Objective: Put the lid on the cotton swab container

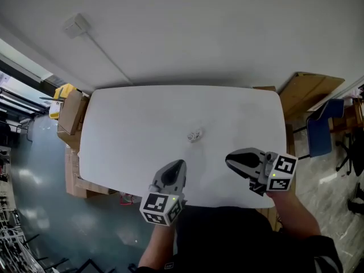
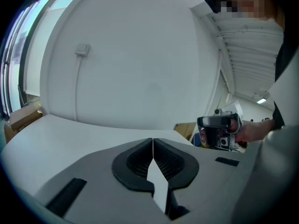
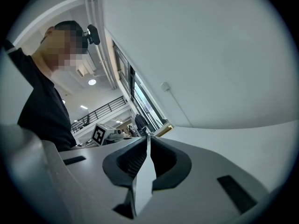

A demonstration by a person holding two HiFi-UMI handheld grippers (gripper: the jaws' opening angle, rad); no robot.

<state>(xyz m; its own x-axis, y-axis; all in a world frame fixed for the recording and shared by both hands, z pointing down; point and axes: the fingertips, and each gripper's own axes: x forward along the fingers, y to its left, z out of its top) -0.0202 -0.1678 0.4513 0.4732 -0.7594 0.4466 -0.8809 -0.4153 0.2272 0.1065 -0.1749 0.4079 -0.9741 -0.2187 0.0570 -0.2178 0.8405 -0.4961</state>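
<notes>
A small pale, see-through object (image 1: 195, 135) lies near the middle of the white table (image 1: 131, 129); it is too small to tell a lid from a container. My left gripper (image 1: 176, 165) hovers over the table's front edge, below and left of that object, with its jaws together and nothing between them (image 2: 153, 141). My right gripper (image 1: 229, 159) is held at the front right, pointing left, jaws also together and empty (image 3: 148, 139). Each gripper shows in the other's view: the right gripper (image 2: 219, 130) and the left gripper's marker cube (image 3: 100, 133). Neither gripper view shows the object.
Cardboard boxes (image 1: 71, 110) stand on the floor at the table's left end. A blue chair (image 1: 319, 132) and a leaning cardboard sheet (image 1: 307, 92) are at the right. A white wall with a socket box (image 1: 75, 24) and cable lies behind the table.
</notes>
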